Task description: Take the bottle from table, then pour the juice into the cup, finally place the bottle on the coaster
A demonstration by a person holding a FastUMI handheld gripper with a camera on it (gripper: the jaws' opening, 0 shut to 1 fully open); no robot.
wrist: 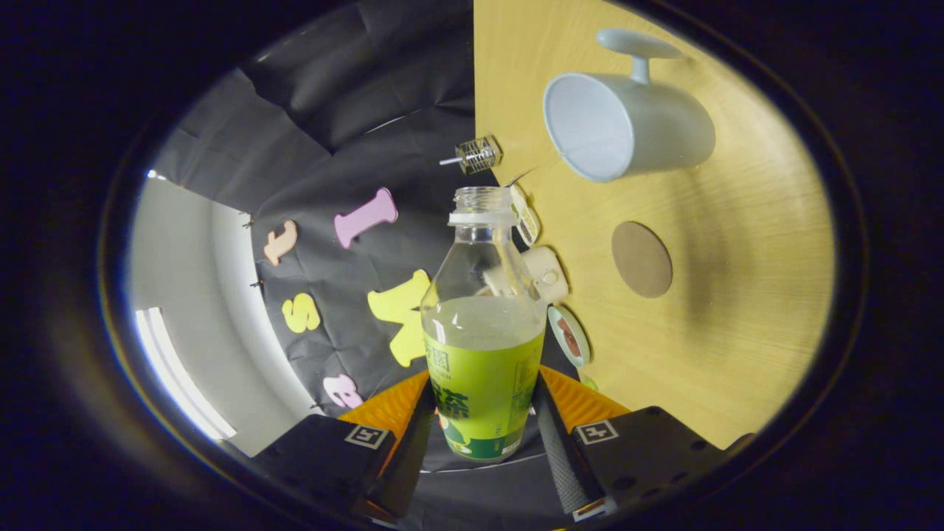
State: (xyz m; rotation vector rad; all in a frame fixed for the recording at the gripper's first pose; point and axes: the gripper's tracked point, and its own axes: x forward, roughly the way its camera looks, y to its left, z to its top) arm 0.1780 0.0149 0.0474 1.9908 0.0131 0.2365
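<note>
1. Your gripper [483, 424] has its fingers [554, 442] drawn in narrow, one pressing each side of the bottle [483, 332] at its green label.
2. The bottle is clear plastic, uncapped, with a ribbed neck; pale cloudy juice fills it to just above the label.
3. Beyond the fingers to the right lies the wood-grain table [737, 295].
4. On the table, a smooth pale-blue cup [627, 125] with a handle shows its open mouth.
5. Nearer than the cup sits a flat, round brown coaster [641, 259], apart from it.
</note>
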